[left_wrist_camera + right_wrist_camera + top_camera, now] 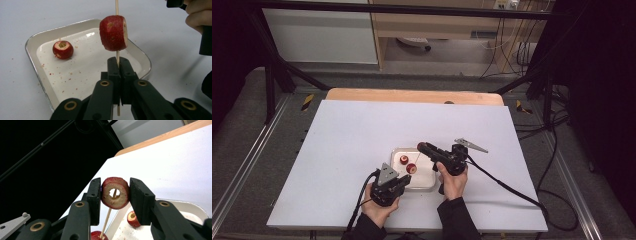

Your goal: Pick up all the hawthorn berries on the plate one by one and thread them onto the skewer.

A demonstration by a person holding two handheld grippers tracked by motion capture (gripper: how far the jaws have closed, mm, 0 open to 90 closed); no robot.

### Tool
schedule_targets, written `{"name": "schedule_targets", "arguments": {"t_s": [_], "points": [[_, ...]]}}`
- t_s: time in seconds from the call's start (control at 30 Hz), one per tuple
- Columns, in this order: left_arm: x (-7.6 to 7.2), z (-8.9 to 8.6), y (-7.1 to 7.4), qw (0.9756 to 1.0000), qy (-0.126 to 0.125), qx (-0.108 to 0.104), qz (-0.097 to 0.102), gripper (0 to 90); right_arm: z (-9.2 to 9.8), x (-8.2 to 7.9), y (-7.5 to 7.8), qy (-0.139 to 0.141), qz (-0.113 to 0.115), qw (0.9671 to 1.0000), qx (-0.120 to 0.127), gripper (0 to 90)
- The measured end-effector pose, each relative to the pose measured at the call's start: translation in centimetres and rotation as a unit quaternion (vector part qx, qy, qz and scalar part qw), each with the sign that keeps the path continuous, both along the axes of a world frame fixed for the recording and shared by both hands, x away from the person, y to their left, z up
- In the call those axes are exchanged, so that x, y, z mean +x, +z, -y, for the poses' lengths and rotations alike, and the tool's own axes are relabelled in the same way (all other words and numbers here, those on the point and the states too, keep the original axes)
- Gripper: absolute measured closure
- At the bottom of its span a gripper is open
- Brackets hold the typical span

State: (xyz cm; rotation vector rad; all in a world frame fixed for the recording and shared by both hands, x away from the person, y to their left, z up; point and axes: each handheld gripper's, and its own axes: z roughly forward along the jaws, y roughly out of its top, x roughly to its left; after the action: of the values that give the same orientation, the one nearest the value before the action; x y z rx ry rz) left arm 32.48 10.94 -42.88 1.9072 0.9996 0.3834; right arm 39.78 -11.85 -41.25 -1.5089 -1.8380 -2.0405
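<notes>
Red fruit ring (115,193) sits squeezed between the right gripper's (115,200) jaws — above the white tray (50,35). The left gripper (119,75), at the tray's 6 o'clock, pinches a wooden stick (116,7) tight — a second red fruit piece (113,33) sits on it.

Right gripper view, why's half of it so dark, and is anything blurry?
Right gripper view: its left half looks past the table into unlit room; the held fruit ring is sharp. Left gripper view: evenly lit, with glare on the tray rim. High view: soft, dim edges.
</notes>
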Motion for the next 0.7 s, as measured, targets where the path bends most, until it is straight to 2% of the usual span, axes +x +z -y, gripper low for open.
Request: {"name": "schedule_targets", "arguments": {"t_s": [0.07, 0.5, 0.53, 0.57, 0.6, 0.63, 0.7], "points": [[0.04, -0.03, 0.08, 1.0000, -0.002, -0.002, -0.005, 88.6, -0.05, 0.03, -0.10, -0.001, -0.001, 1.0000, 0.002, 63.1], [0.01, -0.35, 0.00, 0.9999, -0.005, 0.015, 0.000, 88.8, -0.39, 0.42, -0.74, 0.000, -0.013, 0.9998, 0.016, 63.2], [-0.01, -0.39, -0.09, 0.9998, -0.010, 0.018, -0.008, 88.9, -0.39, 0.43, -0.80, -0.004, -0.014, 0.9998, 0.015, 63.3], [-0.11, -0.38, -0.28, 0.9997, -0.010, 0.019, -0.009, 88.9, -0.32, 0.35, -0.73, -0.023, -0.003, 0.9997, 0.013, 63.3], [-0.20, -0.51, -0.48, 0.9998, -0.009, 0.019, -0.006, 88.9, -0.15, 0.42, -0.56, -0.026, -0.002, 0.9995, 0.015, 63.3], [-0.10, -0.60, -0.49, 0.9998, -0.010, 0.018, -0.008, 88.8, -0.01, 0.58, -0.40, -0.016, -0.005, 0.9996, 0.021, 63.3], [0.21, -0.72, -0.26, 0.9999, -0.011, 0.008, -0.010, 88.8, 0.03, 0.46, -0.24, -0.012, -0.006, 0.9998, 0.017, 63.3]]}}
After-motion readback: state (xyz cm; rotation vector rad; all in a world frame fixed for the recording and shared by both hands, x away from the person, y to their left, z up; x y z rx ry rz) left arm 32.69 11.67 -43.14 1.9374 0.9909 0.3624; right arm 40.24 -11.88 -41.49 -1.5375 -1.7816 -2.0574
